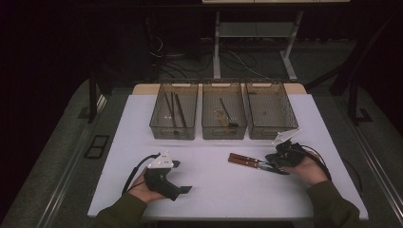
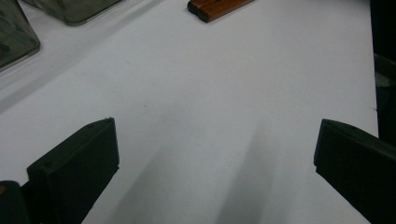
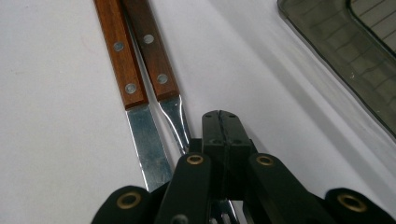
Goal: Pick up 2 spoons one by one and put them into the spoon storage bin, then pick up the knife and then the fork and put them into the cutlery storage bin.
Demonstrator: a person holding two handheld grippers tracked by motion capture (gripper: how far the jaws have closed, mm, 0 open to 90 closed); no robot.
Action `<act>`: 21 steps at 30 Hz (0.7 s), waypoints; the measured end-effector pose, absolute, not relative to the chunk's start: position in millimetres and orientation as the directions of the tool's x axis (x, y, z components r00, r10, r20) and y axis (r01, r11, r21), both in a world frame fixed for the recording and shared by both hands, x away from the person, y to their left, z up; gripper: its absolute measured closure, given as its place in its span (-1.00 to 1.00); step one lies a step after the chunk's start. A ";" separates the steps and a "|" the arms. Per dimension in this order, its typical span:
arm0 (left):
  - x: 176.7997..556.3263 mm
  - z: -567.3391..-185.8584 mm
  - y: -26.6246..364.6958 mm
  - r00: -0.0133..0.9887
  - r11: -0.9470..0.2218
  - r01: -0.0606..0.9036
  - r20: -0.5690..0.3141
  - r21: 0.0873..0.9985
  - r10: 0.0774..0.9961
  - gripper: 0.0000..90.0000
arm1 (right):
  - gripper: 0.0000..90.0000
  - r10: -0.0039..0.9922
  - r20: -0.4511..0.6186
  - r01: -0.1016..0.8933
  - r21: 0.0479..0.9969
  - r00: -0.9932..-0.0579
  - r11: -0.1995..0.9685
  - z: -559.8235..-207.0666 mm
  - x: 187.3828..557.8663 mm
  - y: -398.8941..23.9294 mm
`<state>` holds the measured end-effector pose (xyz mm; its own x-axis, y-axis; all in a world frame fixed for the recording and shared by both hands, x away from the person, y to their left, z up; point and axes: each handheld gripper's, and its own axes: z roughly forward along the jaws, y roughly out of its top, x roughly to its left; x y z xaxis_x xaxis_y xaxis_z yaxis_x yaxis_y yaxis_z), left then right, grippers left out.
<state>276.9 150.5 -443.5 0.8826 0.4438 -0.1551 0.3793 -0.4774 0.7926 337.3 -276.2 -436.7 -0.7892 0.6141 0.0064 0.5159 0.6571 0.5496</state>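
Fork (image 3: 175,116) beside knife (image 3: 140,135), near right bin (image 1: 271,116); my right hand-held gripper (image 3: 220,122) pressed together above it, left hand-held gripper (image 2: 215,154) spread apart.

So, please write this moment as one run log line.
left gripper: open, idle | right gripper: shut beside fork | knife: on table

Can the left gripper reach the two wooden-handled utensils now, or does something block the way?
Probably yes. The left gripper stands open, and bare white table lies between it and the wooden-handled utensils. But the right gripper is shut over their metal ends, so only the handles are free.
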 end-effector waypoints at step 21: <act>275.7 -443.3 151.2 0.882 -0.477 0.381 -0.156 0.792 0.445 -1.00 | 1.00 0.555 0.035 0.490 0.518 -0.831 0.701 -433.9 327.4 -270.2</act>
<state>275.7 151.2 -443.3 0.8820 0.4445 -0.1564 0.3809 -0.4772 0.7919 327.4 -270.2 -433.9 -0.8314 0.5546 0.0351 0.4897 0.7012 0.5183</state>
